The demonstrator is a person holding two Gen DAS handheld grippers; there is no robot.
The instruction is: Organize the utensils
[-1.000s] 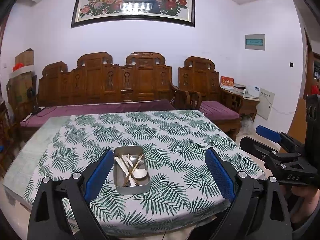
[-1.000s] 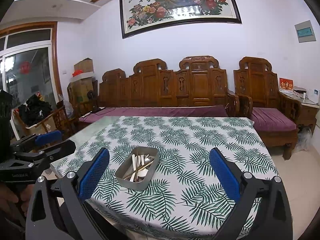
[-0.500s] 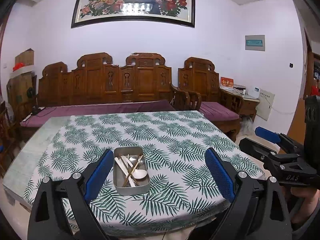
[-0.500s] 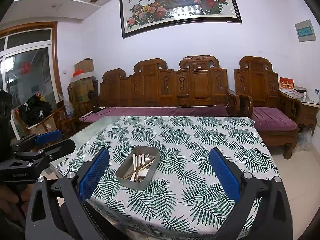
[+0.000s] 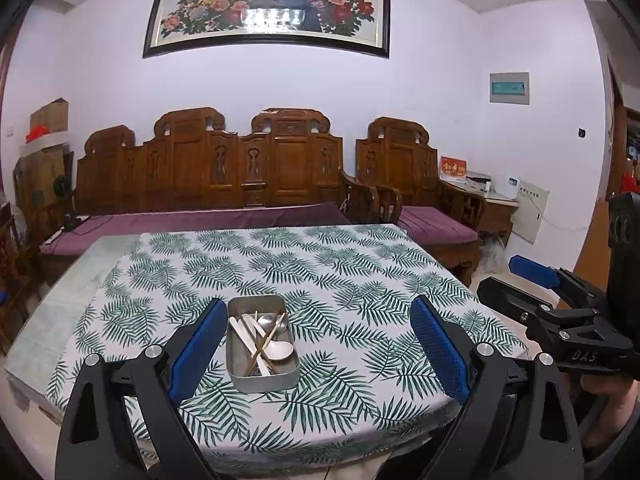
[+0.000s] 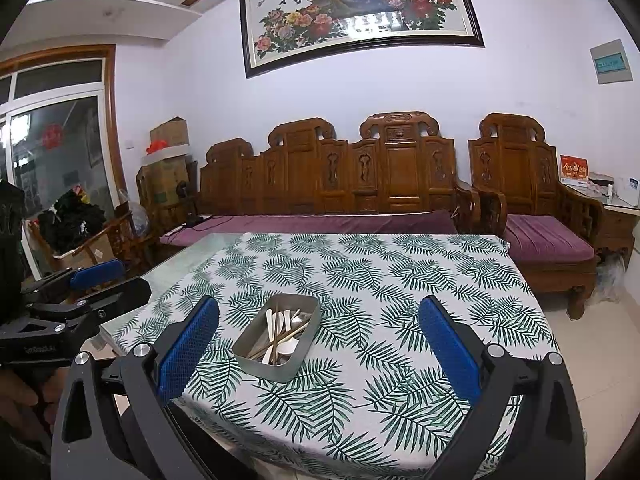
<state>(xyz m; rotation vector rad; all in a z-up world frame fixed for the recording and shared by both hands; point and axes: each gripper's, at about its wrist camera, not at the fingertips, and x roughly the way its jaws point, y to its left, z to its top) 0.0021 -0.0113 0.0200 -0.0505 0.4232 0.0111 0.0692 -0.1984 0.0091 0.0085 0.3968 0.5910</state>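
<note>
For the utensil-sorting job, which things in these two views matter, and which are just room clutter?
Part of the job:
- metal tray on the leaf-print tablecloth
- white spoons and chopsticks lying mixed in it
- left gripper and right gripper, both open and short of the tray

Just lying about:
- carved wooden sofa
- peacock painting
- cardboard boxes

Ahead of the claw, a green fern-leaf tablecloth (image 5: 320, 264) covers most of the surface (image 5: 60, 312), whose pale glassy top shows bare along the left side. Beyond the far edge stands a carved wooden sofa (image 5: 248, 168) with a purple cushion (image 5: 192, 220), and to its right a matching armchair (image 5: 404, 164). High on the white wall above hangs a framed peacock-and-peony painting (image 5: 268, 4). Far left are stacked cardboard boxes (image 6: 168, 160) and a glazed door (image 6: 60, 160).
</note>
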